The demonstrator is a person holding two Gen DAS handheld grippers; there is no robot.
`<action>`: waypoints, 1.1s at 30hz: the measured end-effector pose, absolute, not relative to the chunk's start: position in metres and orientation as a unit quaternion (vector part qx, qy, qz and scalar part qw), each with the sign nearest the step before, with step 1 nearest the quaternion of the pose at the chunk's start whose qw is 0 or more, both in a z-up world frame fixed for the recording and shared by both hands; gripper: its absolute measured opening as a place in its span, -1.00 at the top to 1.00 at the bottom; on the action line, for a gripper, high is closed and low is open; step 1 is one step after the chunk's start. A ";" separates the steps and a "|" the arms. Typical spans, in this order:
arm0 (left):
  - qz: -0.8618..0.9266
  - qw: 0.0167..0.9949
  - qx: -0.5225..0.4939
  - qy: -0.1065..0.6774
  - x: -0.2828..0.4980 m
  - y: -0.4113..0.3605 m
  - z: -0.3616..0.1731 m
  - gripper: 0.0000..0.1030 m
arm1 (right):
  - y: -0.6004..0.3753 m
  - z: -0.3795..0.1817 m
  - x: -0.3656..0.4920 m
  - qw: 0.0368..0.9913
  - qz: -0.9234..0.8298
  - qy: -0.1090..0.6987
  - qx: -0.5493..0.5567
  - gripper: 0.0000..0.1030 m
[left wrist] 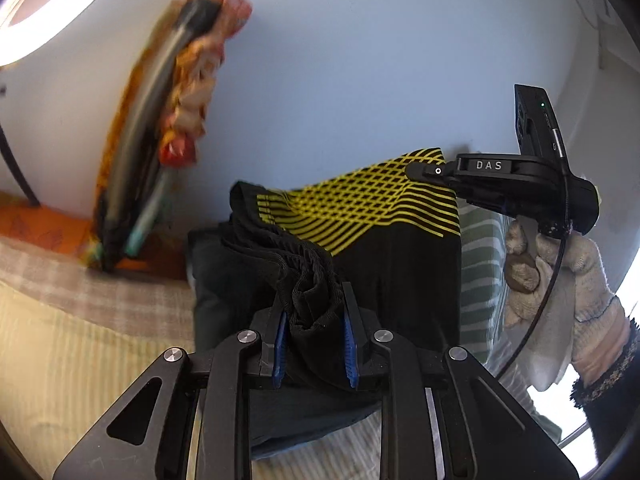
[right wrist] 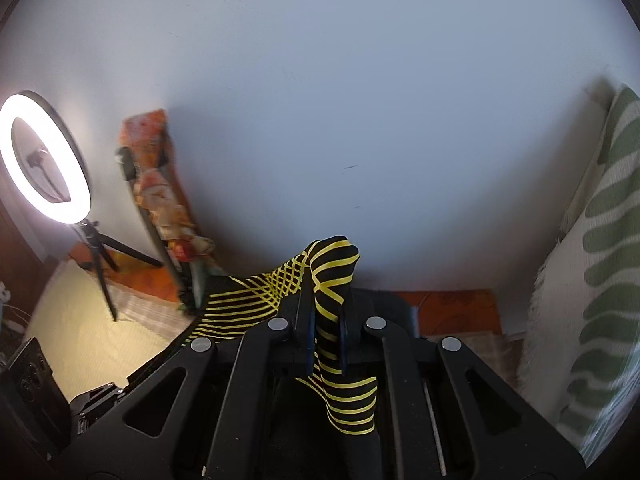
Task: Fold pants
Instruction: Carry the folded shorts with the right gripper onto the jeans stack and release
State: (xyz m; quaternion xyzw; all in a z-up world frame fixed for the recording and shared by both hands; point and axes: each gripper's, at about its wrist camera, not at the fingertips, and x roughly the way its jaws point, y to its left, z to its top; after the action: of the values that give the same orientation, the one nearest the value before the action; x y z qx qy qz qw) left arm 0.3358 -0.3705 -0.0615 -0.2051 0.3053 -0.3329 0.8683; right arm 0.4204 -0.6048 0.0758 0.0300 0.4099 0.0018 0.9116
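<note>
The pants (left wrist: 376, 216) are black with a yellow line pattern and hang lifted off the bed. My left gripper (left wrist: 314, 340) is shut on a bunched black edge of the pants. My right gripper (left wrist: 420, 172) shows in the left wrist view at the right, held by a gloved hand (left wrist: 560, 276), gripping the yellow-patterned edge. In the right wrist view my right gripper (right wrist: 324, 332) is shut on the yellow-striped fabric (right wrist: 332, 276), which stretches away to the left.
A pale striped bed cover (left wrist: 80, 340) lies below. A colourful patterned bundle (left wrist: 160, 140) leans against the white wall. A lit ring light on a tripod (right wrist: 44, 160) stands at left. A green-striped cushion (right wrist: 600, 260) is at right.
</note>
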 end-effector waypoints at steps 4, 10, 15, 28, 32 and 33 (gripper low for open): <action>-0.299 0.867 -0.207 0.341 0.346 -0.381 -0.088 0.54 | -0.632 0.039 0.447 0.901 -0.017 0.432 0.036 0.82; -0.276 0.865 -0.206 0.364 0.360 -0.366 -0.099 0.22 | -0.653 -0.004 0.449 0.881 -0.101 0.463 0.008 0.22; -0.269 0.872 -0.211 0.351 0.360 -0.329 -0.084 -0.04 | -0.641 0.003 0.416 0.891 -0.099 0.444 0.002 0.21; -0.260 0.884 -0.166 0.352 0.345 -0.279 -0.067 -0.04 | -0.549 -0.052 0.367 0.874 0.028 0.479 0.084 0.20; -0.271 0.885 -0.142 0.350 0.327 -0.264 -0.053 -0.08 | -0.540 -0.044 0.333 0.884 0.007 0.455 0.109 0.17; -0.273 0.886 -0.136 0.349 0.323 -0.262 -0.051 -0.13 | -0.538 -0.040 0.323 0.887 0.001 0.447 0.118 0.04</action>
State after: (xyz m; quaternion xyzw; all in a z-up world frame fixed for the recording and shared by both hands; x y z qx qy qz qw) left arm 0.3227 -0.2620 -0.0510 -0.1356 0.3493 -0.2729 0.8861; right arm 0.3228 -0.5380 -0.0399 0.1178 0.4474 0.0012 0.8866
